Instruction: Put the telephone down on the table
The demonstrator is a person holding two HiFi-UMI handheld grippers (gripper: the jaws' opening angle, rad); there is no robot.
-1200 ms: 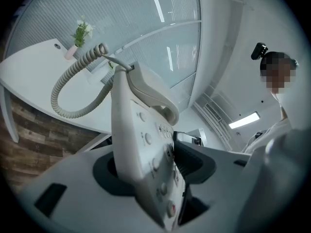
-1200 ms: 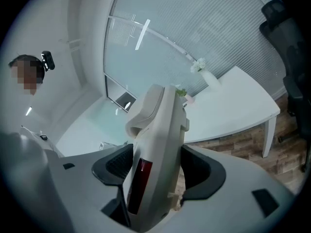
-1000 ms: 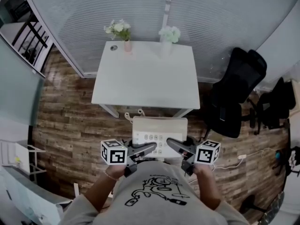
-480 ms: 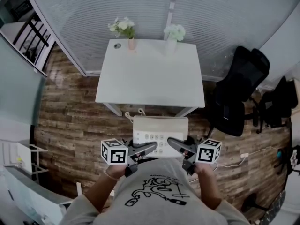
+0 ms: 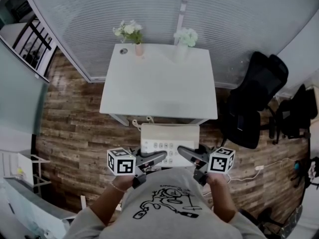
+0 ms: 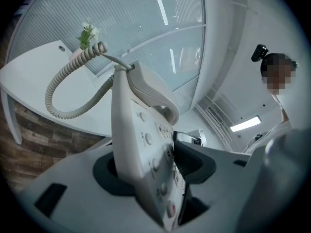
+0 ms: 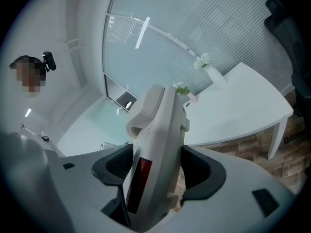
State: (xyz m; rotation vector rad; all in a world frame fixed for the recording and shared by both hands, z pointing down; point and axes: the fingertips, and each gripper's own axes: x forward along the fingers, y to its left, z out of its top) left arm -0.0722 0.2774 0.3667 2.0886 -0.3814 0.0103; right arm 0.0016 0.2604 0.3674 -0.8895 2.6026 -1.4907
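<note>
Head view: cream desk telephone (image 5: 169, 142) carried level in mid-air, keypad up, between the person's chest and the near edge of the white bench (image 5: 159, 91). It hangs over the plank floor (image 5: 70, 118), close to the bench but not on it.
Handset: handset (image 6: 151, 89) seated in its cradle at the telephone's far end.
Cord: coiled cord (image 6: 60, 89) loops out from the handset and hangs free off the far left corner.
Left side: left hand-held gripper (image 5: 159, 157) has its jaws roughly half apart and clamped on the telephone's left edge, one pad on the button face and the other under the base.
Right side: right hand-held gripper (image 5: 183, 152) grips the opposite edge the same way, with a pad on either face of the casing, next to a dark red strip (image 7: 138, 176) set into that side.
Marker cubes: left cube (image 5: 121, 161) and right cube (image 5: 221, 160) sit at the outer ends of the grippers, just ahead of the person's hands.
Person: grey printed T-shirt (image 5: 164, 205) fills the lower middle of the head view.
Bench top: two vases stand at the far edge, a pink vase of white flowers (image 5: 132, 35) towards the left and a pale vase of white blooms (image 5: 182, 40) towards the right.
Surroundings: black office chair (image 5: 254, 101) stands just right of the bench, and ribbed blinds (image 5: 149, 9) close off the wall behind.
</note>
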